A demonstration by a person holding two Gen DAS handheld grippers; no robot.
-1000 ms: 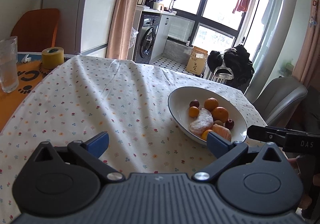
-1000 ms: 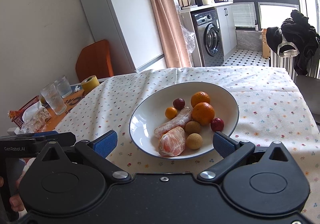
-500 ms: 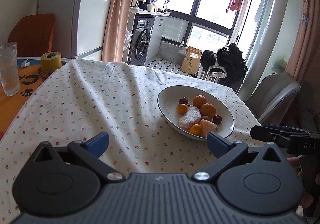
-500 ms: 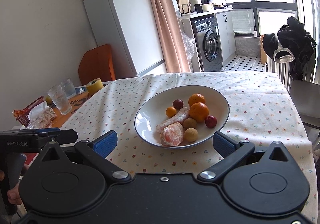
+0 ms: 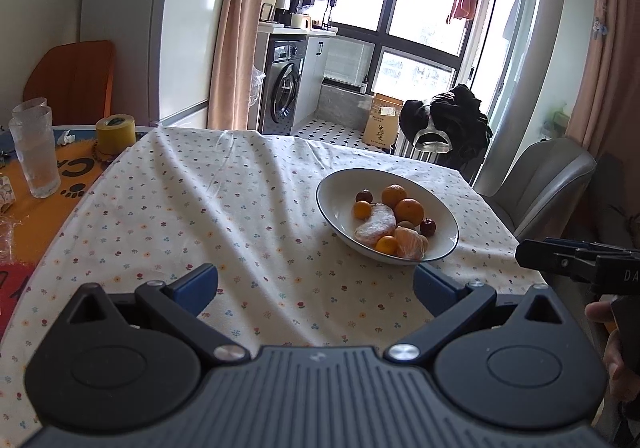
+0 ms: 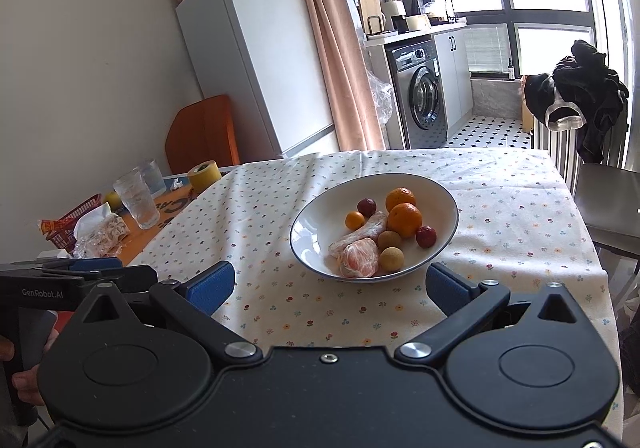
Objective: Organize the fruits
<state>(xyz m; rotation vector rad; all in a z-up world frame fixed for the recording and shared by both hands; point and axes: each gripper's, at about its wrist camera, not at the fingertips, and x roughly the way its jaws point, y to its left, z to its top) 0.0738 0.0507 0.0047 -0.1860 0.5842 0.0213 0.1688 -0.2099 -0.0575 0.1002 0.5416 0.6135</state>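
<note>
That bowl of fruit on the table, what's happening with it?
A person holds a gripper in each hand, tidying fruit. All the fruit sits in the white bowl on the flowery tablecloth: two oranges, a peeled one, small red and yellow fruits. The left gripper and right gripper are both open, holding nothing, short of the bowl. Nobody is touching the fruit.

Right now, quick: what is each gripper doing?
Left gripper: open, holding nothing, above the tablecloth.
Right gripper: open, holding nothing, short of the fruit bowl.
</note>
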